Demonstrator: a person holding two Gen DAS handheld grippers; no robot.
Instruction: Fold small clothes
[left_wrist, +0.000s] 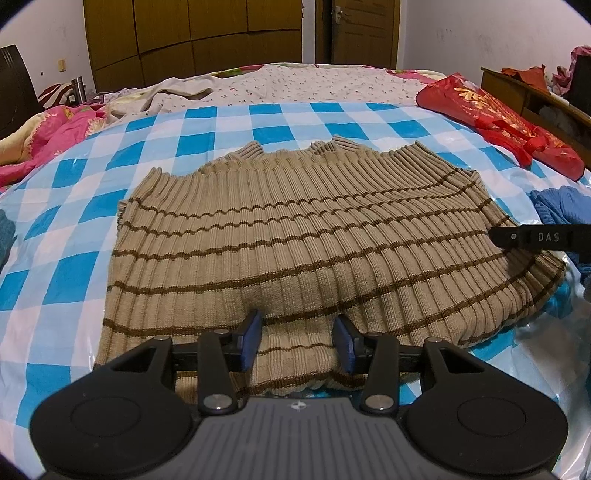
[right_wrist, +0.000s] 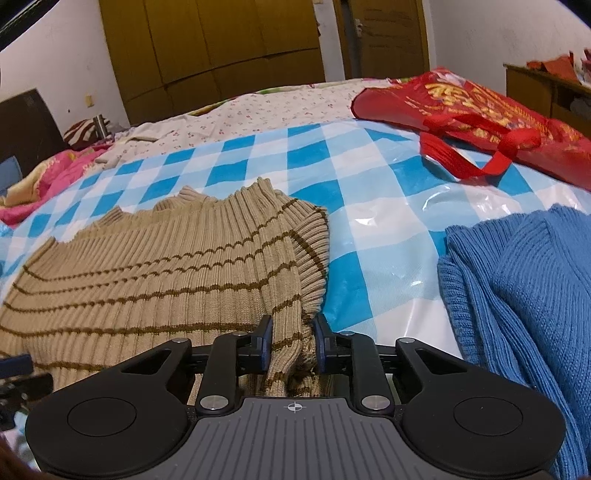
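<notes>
Knitwear first: tan striped sweater (left_wrist: 295, 240) spread flat on the blue-checked plastic sheet (left_wrist: 258, 122) over the bed, near hem bunched under both claws. Left claw (left_wrist: 295, 341) straddling the near hem, pads apart, a fold of rib lying between them but not visibly pressed. Right claw (right_wrist: 293, 345) at the sweater's right near corner, pads drawn close with a pinch of hem gathered between them, seemingly clamped on the knit. Judged step: securing the near edge at two points ahead of a fold away from the body. Next move likely needs the left pads closed onto the hem, then both corners lifted together and carried level toward the collar, so the stripes stay aligned and the slippery sheet does not drag along. Just right of the sweater, apart from it, blue knit garment (right_wrist: 517, 295). Farther back on the sheet, red gift bag (right_wrist: 480, 110); beyond, floral bedding (left_wrist: 295, 85) and wooden wardrobe (left_wrist: 192, 37).
</notes>
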